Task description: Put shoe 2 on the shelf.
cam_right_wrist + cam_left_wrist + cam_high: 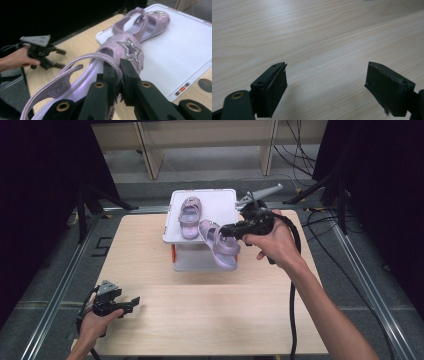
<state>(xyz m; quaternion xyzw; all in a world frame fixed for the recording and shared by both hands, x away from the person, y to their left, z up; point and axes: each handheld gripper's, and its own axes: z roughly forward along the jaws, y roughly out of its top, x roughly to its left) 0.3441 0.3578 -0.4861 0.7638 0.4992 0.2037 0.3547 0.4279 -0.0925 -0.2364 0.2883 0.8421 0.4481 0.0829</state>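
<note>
The high view looks forward and down over the whole desk point(210, 320). The left gripper view skims bare wood near the front-left corner. The right gripper view sits close on the lilac sandal point(117, 57), sharing the white box lid point(175, 50) with the high view.

Place: we take this for a lab recording bay.
Enclosure: we see black curtains point(45, 195) on both sides.
Work surface: a pale wooden table point(200, 315) on a metal rail frame point(57, 290).
Wiring: we note loose cables point(300, 150) on the grey floor point(210, 170).
Background: plain wooden shelving point(150, 150).
</note>
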